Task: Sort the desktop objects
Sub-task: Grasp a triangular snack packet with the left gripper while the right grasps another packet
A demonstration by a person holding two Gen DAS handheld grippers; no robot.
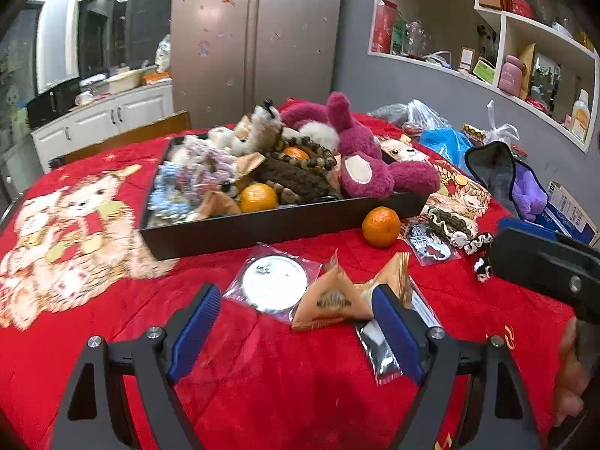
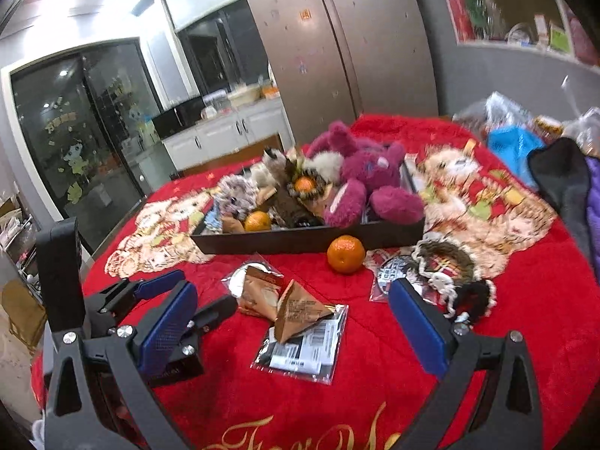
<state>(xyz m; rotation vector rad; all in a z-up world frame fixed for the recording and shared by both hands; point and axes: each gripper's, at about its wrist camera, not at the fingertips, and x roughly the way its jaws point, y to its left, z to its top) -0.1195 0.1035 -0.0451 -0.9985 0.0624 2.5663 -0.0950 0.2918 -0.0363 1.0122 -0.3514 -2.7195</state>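
Note:
A black tray (image 1: 262,225) (image 2: 300,242) on the red cloth holds plush toys, a purple bear (image 1: 360,157), a bead bracelet and two oranges. A loose orange (image 1: 380,226) (image 2: 345,254) lies in front of it. Two orange triangular packets (image 1: 332,298) (image 2: 296,311), a round disc in a clear bag (image 1: 273,281) and a flat black-and-white sachet (image 2: 303,348) lie nearer. My left gripper (image 1: 296,322) is open and empty, just short of the packets. My right gripper (image 2: 296,322) is open and empty, with the packets and sachet between its fingers' lines.
Crocheted items and a bagged coaster (image 2: 446,273) lie right of the loose orange. Bags, a dark cloth and a purple cloth (image 1: 525,187) crowd the table's right side. A fridge, cabinets and wall shelves stand behind. The left gripper shows in the right wrist view (image 2: 157,292).

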